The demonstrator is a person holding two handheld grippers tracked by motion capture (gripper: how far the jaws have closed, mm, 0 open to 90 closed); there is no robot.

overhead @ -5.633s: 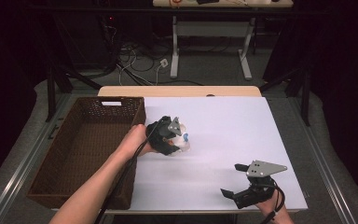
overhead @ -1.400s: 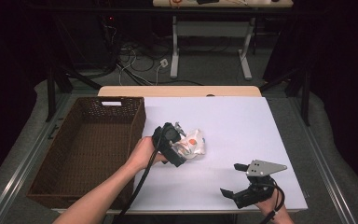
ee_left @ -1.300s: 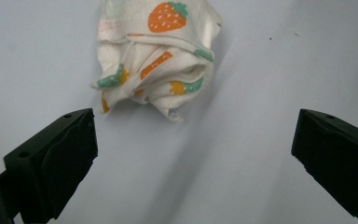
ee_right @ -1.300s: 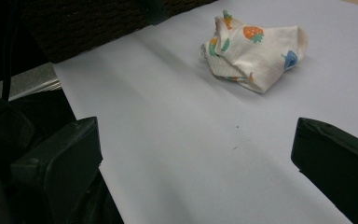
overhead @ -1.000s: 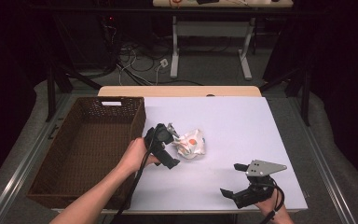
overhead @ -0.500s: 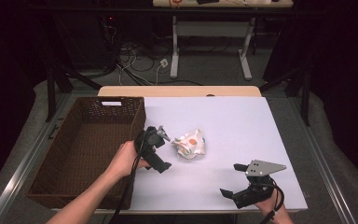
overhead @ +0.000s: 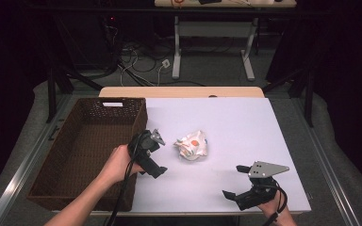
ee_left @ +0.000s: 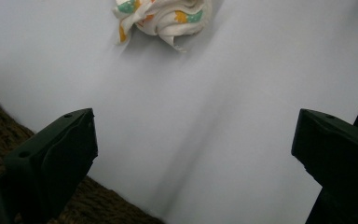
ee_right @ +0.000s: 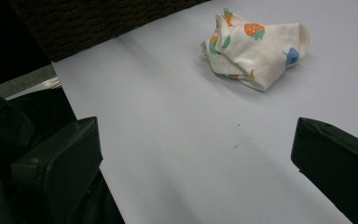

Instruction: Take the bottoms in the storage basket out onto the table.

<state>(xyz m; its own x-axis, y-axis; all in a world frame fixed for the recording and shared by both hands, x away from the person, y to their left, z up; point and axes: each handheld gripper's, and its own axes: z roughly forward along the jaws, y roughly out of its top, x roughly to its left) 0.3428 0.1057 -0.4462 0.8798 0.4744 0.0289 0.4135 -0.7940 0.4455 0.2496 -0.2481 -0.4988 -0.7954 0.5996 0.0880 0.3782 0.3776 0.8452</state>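
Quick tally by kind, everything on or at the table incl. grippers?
Grippers: 2, the left gripper and the right gripper, both open
Crumpled printed cloths: 1, the cloth on the white tabletop
Wicker baskets: 1, the basket at the left edge
Total: 4

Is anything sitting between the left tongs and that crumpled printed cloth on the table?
Nothing visible. The left tongs stand open beside the wicker basket, and bare white tabletop lies between them and the crumpled printed cloth.
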